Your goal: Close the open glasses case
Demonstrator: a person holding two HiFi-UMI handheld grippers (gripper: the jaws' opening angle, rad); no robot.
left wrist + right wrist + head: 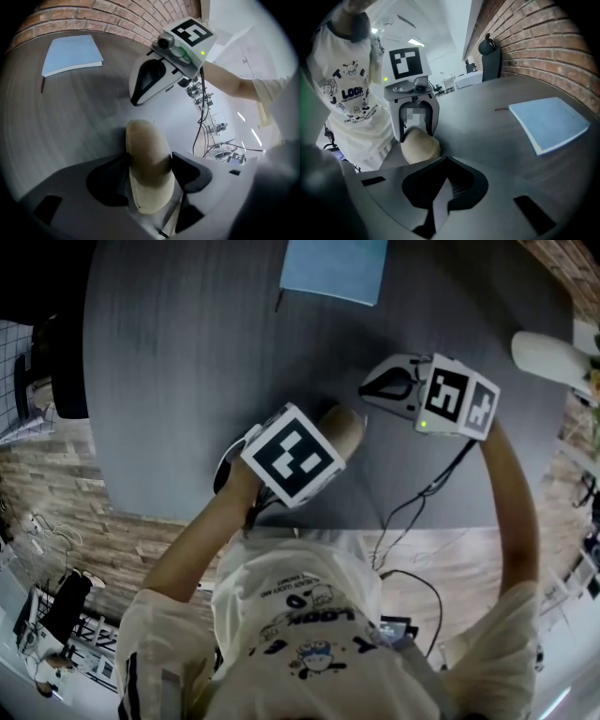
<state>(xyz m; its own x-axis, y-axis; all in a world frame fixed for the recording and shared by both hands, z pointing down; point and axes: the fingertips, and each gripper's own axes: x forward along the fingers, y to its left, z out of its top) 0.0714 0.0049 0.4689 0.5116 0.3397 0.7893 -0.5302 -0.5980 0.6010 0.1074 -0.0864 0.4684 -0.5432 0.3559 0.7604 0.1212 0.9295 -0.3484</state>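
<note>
**Case clamped in left gripper; right gripper shut and empty**

1. Case: The beige case (343,427) sits over the grey table (187,381), near its 6 o'clock edge in the head view. Its lid appears down on the base, with a seam line visible along one side in the left gripper view. Whether it rests on the table or is held just above it cannot be told.

2. Left gripper (150,164): The jaws are closed on the case (146,154), one pad on each long side. The case's rounded end juts out beyond the jaws.

3. Right gripper (443,185): The jaws are fully together with nothing between them. In the head view this gripper (389,385) lies at about 2 o'clock from the case. It is near the free end but apart from it, and a strip of table shows between them in the left gripper view.

4. Other items: A blue book (335,268) lies at the table's 12 o'clock edge, well apart from both grippers.
</note>
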